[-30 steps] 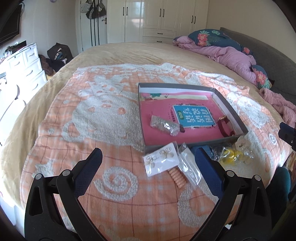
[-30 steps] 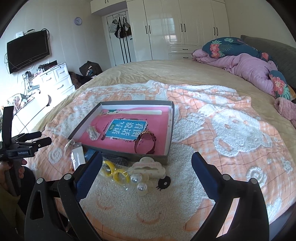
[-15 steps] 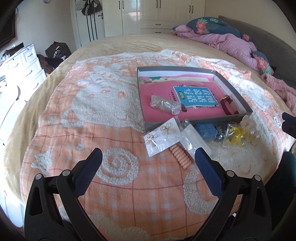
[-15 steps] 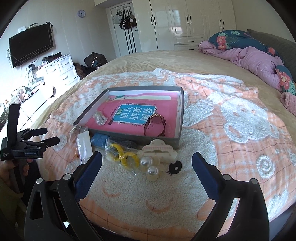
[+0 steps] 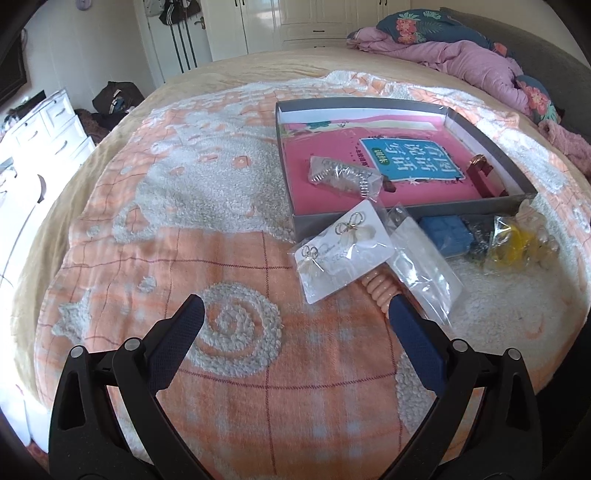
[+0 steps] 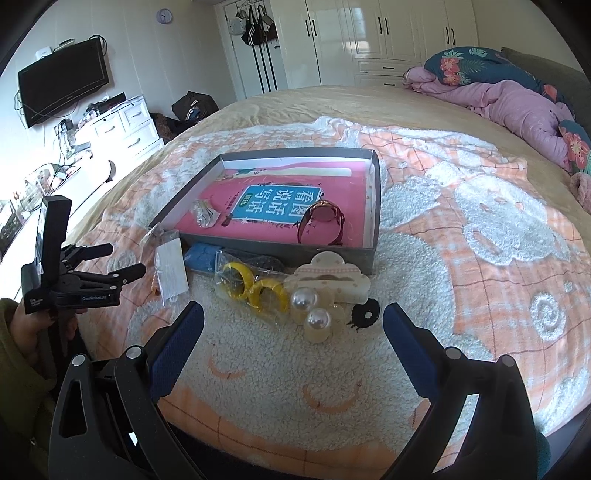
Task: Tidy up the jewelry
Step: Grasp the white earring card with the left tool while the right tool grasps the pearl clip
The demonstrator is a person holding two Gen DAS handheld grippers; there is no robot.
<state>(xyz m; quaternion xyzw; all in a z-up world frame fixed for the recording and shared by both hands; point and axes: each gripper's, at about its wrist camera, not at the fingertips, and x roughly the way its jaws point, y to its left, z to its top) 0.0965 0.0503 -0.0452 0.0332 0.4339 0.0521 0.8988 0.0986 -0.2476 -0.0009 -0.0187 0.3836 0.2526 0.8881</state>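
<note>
Both the left gripper (image 5: pixel 295 314) and right gripper (image 6: pixel 291 312) have jaws spread, empty. Earring card (image 5: pixel 343 247) lies against the tray (image 5: pixel 491 136) front wall, probably overlapping a coiled band. Lower squarely; pinch one card edge only.

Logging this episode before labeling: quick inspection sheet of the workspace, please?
Surface: orange-and-white blanket over a bed.
Job's things: grey tray holds a red-strapped watch and a bagged silver piece. In front of the tray lie an earring card, yellow rings in a bag, pearl pieces, a cream hair clip and a blue box.
Clutter: empty clear bag, peach coil tie.
Grippers: left claw open, empty; right claw open, empty, above the blanket.
Cables: wires hanging by the wall TV.
Surroundings: white wardrobes, dresser, purple duvet.
</note>
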